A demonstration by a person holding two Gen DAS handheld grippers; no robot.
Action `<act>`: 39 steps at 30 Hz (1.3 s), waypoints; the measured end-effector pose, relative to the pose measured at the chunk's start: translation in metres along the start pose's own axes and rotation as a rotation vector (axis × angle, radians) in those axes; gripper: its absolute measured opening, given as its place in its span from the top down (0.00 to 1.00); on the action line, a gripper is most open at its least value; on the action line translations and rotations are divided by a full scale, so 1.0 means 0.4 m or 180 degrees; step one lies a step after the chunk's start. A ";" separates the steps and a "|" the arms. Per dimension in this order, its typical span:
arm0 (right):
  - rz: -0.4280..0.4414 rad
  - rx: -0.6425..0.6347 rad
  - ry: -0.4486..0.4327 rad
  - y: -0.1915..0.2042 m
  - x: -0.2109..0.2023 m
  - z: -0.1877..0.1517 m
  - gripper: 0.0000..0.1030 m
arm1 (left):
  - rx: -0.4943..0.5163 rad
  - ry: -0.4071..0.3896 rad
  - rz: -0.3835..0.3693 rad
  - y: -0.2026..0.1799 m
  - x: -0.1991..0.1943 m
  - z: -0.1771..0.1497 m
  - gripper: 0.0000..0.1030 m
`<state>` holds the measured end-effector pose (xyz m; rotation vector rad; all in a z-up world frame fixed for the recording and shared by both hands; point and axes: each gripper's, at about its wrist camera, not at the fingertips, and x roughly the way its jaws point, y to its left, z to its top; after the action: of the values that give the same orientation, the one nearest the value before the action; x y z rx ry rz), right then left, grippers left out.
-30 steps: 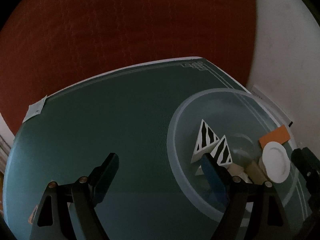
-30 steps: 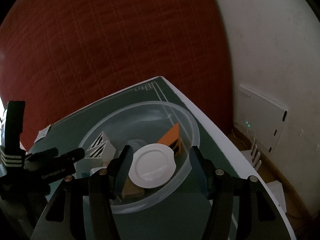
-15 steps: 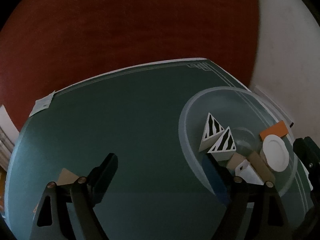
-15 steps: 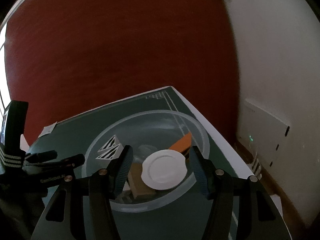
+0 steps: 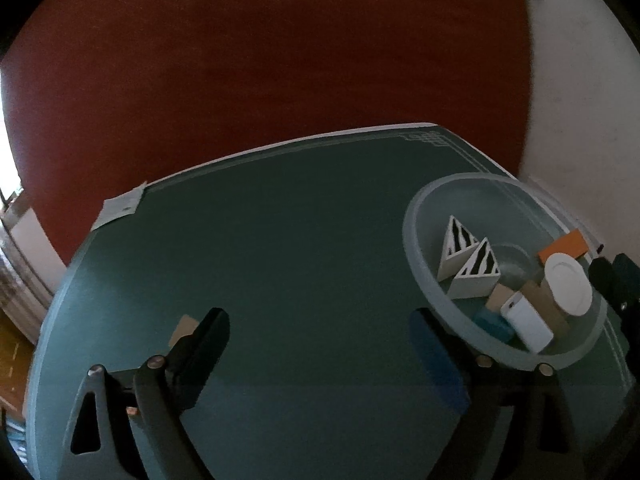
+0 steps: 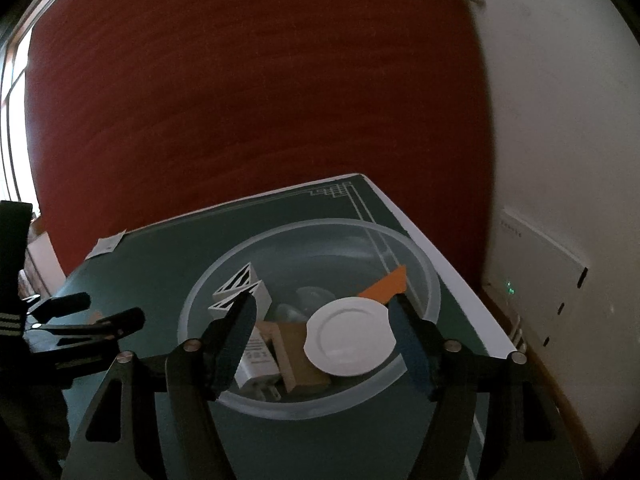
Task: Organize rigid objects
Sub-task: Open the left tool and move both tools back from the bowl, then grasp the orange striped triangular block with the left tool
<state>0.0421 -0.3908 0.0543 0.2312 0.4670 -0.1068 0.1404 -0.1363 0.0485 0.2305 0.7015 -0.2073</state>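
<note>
A clear bowl [image 5: 416, 240] [image 6: 420, 272] sits at the right of the green mat [image 5: 300, 240]. It holds two striped triangular blocks [image 5: 468, 264] [image 6: 240, 288], a white plate [image 5: 568, 288] [image 6: 348, 340], an orange card [image 5: 564, 246] [image 6: 388, 284], a white charger [image 5: 528, 322] [image 6: 256, 364], tan boxes [image 6: 298, 356] and a blue piece [image 5: 494, 322]. My left gripper [image 5: 320, 340] [image 6: 86, 312] hangs over bare mat left of the bowl, its jaws opening with nothing between them. My right gripper [image 6: 322, 320] is over the bowl; its jaws are opening, with the plate lying between them untouched.
A small tan piece [image 5: 185, 329] lies on the mat by my left gripper's left finger. A paper tag [image 5: 122, 206] marks the mat's far left corner. A red curtain [image 6: 260, 100] hangs behind the table, with a white wall and a wall box [image 6: 540, 264] to the right.
My left gripper has drawn back leftward from the bowl and spread wider, and the tan piece has come into its view. My right gripper's jaws have widened around the white plate.
</note>
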 end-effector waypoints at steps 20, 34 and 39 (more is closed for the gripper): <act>0.0109 -0.0303 0.0064 0.074 -0.020 -0.007 0.22 | -0.0258 -0.0013 0.0194 0.131 -0.052 -0.069 0.07; 0.0820 -0.0325 0.0414 0.207 -0.050 -0.035 0.19 | -0.0640 0.0088 0.0405 0.302 -0.069 -0.141 0.07; 0.0951 -0.0419 0.0489 0.254 -0.050 -0.049 0.19 | -0.0757 0.0178 0.0445 0.348 -0.054 -0.160 0.06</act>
<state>0.0315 -0.2868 0.0664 0.1783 0.5848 0.2346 0.1219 0.0166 0.0345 0.0574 0.7555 0.0168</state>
